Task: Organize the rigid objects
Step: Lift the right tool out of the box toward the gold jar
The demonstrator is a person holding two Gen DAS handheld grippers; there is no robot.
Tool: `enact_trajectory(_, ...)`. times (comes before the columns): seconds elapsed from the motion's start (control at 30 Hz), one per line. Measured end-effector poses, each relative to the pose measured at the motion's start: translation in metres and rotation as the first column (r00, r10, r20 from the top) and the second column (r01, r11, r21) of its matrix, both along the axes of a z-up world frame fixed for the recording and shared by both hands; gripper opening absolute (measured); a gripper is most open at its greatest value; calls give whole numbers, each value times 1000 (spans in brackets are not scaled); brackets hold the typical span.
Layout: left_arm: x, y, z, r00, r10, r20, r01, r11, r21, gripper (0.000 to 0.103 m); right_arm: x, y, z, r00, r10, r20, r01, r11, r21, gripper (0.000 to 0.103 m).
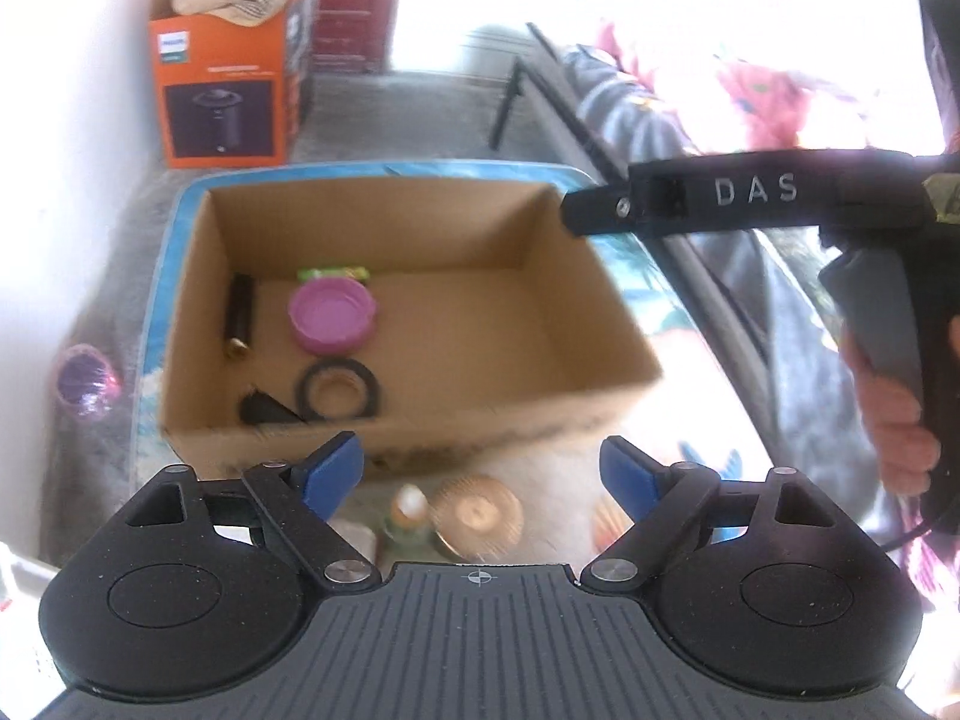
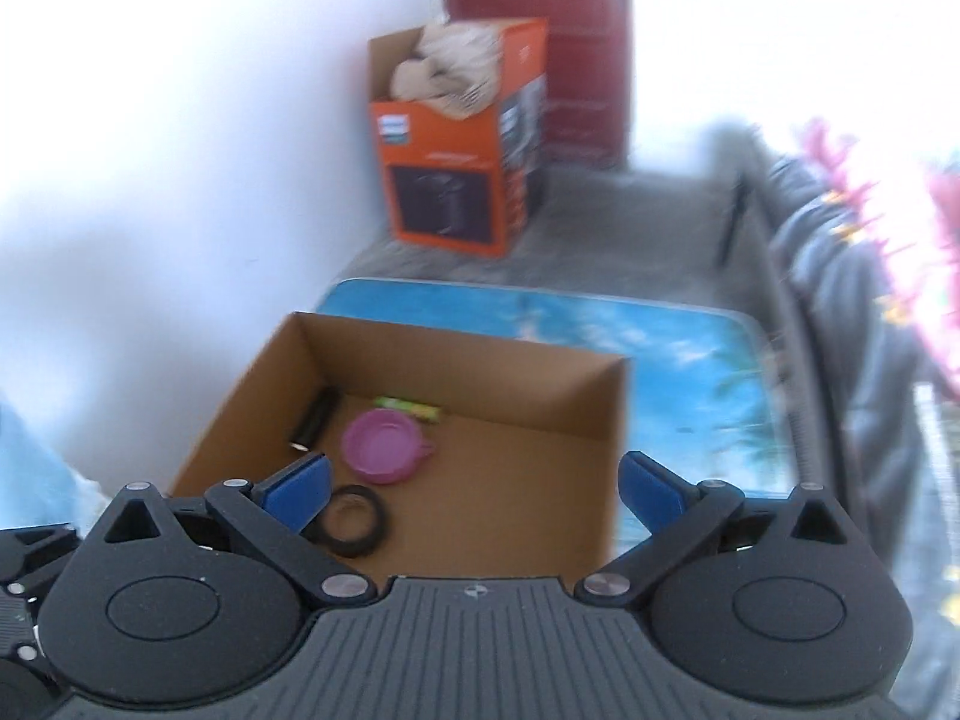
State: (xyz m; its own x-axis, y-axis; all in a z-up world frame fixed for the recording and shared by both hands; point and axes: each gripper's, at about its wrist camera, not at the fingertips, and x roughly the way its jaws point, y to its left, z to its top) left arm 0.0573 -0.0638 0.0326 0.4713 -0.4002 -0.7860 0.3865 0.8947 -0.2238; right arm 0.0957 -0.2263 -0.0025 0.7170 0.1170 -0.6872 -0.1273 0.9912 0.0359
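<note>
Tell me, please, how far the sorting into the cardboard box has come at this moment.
Done: the cardboard box already holds a pink lid, a black ring, a dark tube, a green item and a small black piece. In hand: nothing; left gripper and right gripper are open and empty. Left: a gold disc and a small bottle outside the box.

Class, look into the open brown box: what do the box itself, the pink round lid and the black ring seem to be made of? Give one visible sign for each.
Box: corrugated cardboard, matte brown; folded walls with raw cut edges.
Pink round lid: probably moulded plastic, smooth and slightly glossy; even colour, raised rim.
Black ring: rubber or plastic, matte black; the pictures leave open which.
</note>
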Motion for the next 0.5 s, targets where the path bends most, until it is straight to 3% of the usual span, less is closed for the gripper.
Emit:
enact_trajectory(0.13, -20, -8, -14, 999, -38, -11, 39, 999, 27, 88, -30, 4, 1, 997, -46, 61, 51, 995, -86, 103)
enact_trajectory(0.23, -31, -13, -32, 999, -39, -12, 40, 997, 62, 87, -44, 6, -7, 998, -37, 44, 42, 993, -110, 103)
enact_trajectory(0.37, -38, -18, -60, 999, -31, -11, 32, 997, 73, 84, -51, 4, -33, 999, -31, -44, 31, 999, 13, 103)
enact_trajectory(0.5, -44, -26, -89, 999, -45, -14, 46, 992, 119, 80, -45, -1, -69, 978, -45, -201, 76, 986, 149, 103)
